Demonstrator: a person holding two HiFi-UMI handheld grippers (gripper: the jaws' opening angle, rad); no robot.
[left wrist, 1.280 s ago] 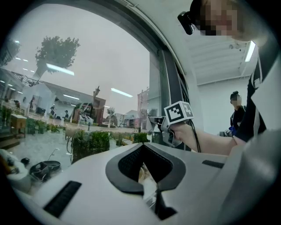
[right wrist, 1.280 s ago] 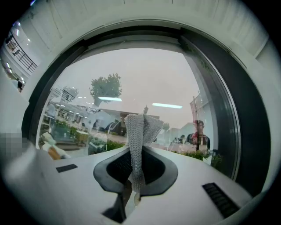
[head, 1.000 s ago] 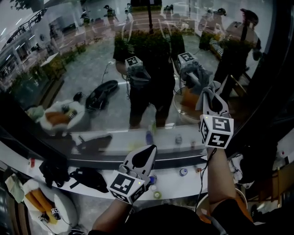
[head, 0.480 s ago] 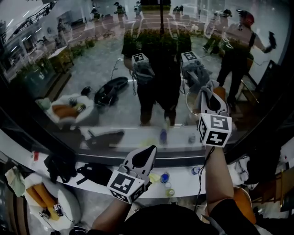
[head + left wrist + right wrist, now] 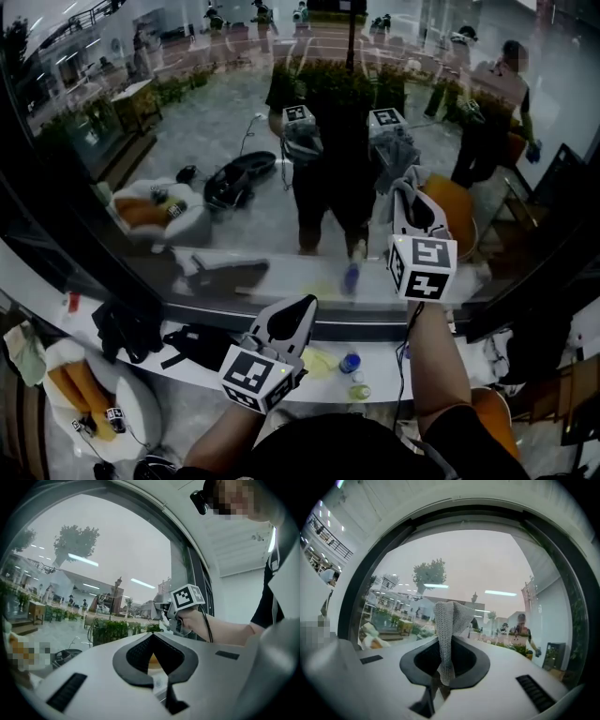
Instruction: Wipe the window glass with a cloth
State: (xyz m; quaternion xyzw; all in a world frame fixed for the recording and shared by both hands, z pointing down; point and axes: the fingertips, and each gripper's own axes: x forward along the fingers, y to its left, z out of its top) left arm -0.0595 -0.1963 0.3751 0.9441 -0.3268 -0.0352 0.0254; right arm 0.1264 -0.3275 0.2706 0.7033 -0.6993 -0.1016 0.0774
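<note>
Left claw [image 5: 302,309] sits nearest the person, low at about 6 o'clock in the head view. Its jaws are together with nothing between them, and its tips point toward the window. Just past it, at roughly 3 o'clock from its body, a small blue-capped bottle [image 5: 349,362] stands on the white bench [image 5: 384,372] under the window. A black bag [image 5: 204,345] lies on the same bench at about 9 o'clock.

Farther out, at about 1 o'clock from the left claw, the right claw [image 5: 410,187] is held higher, up at the window glass [image 5: 216,122]. Its jaws are clamped on the grey knitted cloth [image 5: 451,620]. The cloth stands up out of the tips in a folded flap in front of the pane; whether it touches the pane cannot be told.

In the glass, at 12 o'clock, the person's dark reflection [image 5: 328,141] shows with both marker cubes mirrored. Beyond the pane lie a pale floor, rows of green planters and some people.
</note>
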